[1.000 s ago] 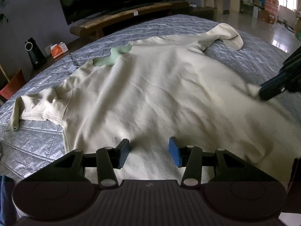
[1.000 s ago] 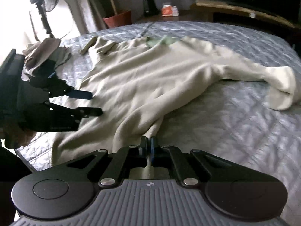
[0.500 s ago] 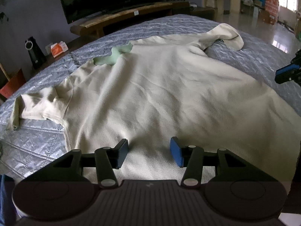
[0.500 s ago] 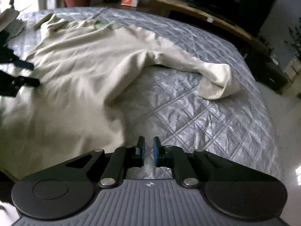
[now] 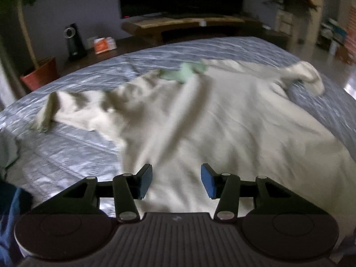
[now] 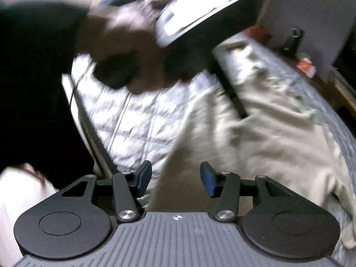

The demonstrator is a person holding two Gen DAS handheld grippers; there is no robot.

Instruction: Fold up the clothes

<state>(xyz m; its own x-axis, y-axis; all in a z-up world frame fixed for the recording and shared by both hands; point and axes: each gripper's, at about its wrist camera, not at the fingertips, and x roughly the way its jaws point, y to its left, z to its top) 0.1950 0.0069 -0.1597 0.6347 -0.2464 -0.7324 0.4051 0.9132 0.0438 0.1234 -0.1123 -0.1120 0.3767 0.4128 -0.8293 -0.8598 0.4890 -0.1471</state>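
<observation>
Left wrist view: your left gripper (image 5: 176, 183) hovers over the near hem of the cream sweatshirt (image 5: 222, 120), fingers (image 5: 145, 182) apart and holding nothing. The sweatshirt lies spread across the grey quilted bed (image 5: 73, 155), its pale green collar (image 5: 187, 72) toward the far edge, one sleeve (image 5: 304, 75) reaching toward the far right corner, the other sleeve (image 5: 66, 106) bunched toward the left edge. Right wrist view, blurred: your right gripper (image 6: 175, 179) also has its fingers (image 6: 209, 179) apart and empty, above the sweatshirt's edge; a hand (image 6: 124, 44) grips the other gripper's body at upper left
</observation>
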